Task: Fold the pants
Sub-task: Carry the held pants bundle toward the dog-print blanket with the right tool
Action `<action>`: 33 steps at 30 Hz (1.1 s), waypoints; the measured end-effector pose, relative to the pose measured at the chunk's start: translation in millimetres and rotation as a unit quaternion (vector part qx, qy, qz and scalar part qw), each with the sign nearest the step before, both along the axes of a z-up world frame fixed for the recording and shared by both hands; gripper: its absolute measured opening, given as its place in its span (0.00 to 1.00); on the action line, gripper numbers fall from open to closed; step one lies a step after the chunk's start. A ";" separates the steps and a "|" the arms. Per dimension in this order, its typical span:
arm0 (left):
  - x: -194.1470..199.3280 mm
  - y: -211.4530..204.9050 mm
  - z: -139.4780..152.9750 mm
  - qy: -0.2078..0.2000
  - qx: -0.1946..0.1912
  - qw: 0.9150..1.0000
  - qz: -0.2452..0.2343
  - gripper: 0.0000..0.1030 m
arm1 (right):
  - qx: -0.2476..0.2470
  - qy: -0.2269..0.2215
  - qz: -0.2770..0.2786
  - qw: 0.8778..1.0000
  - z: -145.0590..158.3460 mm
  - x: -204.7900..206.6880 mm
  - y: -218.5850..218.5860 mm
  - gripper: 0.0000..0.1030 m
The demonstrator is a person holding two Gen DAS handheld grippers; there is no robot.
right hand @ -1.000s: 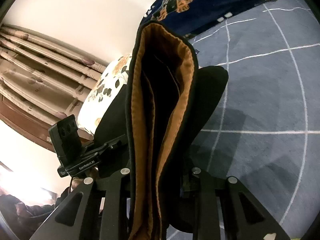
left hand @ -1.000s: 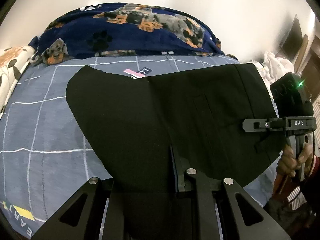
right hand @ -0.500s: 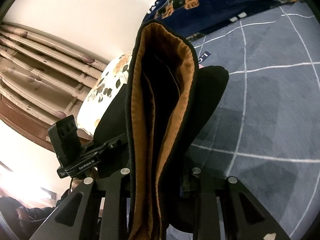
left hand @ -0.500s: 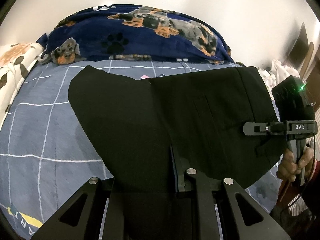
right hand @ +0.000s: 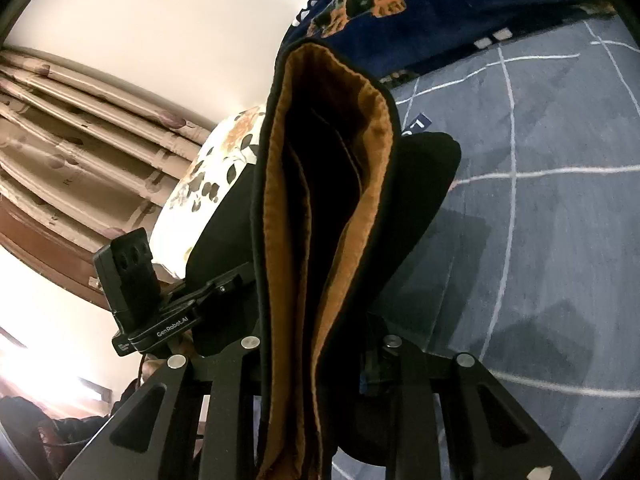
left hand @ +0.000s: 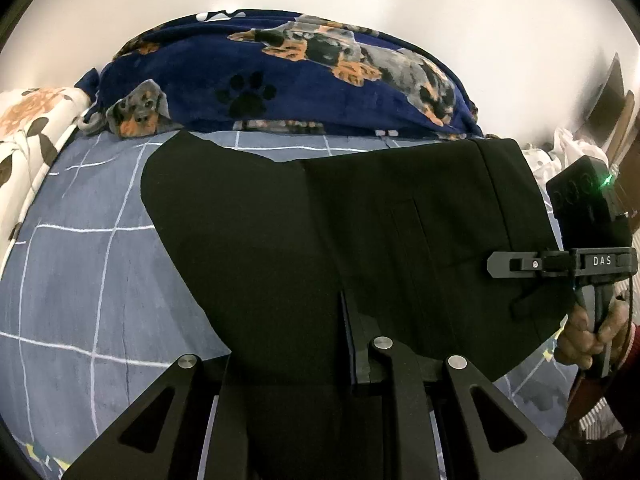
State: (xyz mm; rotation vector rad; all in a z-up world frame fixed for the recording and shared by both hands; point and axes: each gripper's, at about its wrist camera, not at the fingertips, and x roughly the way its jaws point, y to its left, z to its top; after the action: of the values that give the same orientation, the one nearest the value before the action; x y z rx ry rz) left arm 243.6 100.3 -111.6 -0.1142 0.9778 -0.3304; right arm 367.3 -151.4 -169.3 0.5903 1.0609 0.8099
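Note:
Black pants (left hand: 320,240) with an orange-brown lining (right hand: 288,240) hang stretched in the air above the bed, held at both ends of the waistband. My left gripper (left hand: 344,344) is shut on one end of the pants; the cloth covers its fingertips. My right gripper (right hand: 320,344) is shut on the other end, with the folded waistband edge (right hand: 332,160) standing up between its fingers. In the left wrist view the right gripper (left hand: 520,264) shows at the right edge of the pants, held by a hand (left hand: 592,336). In the right wrist view the left gripper (right hand: 224,288) shows at left.
A grey-blue checked bedsheet (left hand: 80,272) lies below the pants. A navy blanket with dog prints (left hand: 280,84) is heaped at the head of the bed. A white floral pillow (left hand: 28,136) lies at left. Curtains (right hand: 80,128) hang beyond the pillow.
Both grippers have moved with the pants toward the head of the bed, so the navy blanket looks nearer. Both grips are unchanged.

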 end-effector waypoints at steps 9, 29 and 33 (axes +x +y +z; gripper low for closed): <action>24.1 11.0 -2.7 -0.004 -0.004 1.000 0.009 0.17 | -0.003 -0.003 0.001 1.000 4.3 3.5 0.9 0.23; 91.3 38.0 -7.1 -0.017 -0.010 0.999 0.030 0.17 | -0.001 -0.017 -0.005 1.000 7.7 11.5 -4.9 0.23; 103.8 44.1 -9.2 -0.018 -0.010 0.999 0.034 0.17 | 0.001 -0.019 -0.006 1.000 6.8 12.1 -6.7 0.23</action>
State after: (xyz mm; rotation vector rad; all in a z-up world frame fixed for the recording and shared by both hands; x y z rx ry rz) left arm 347.4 144.4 -120.8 -0.1578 0.9325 -0.2795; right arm 379.5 -158.1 -162.5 0.5805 1.0204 0.8086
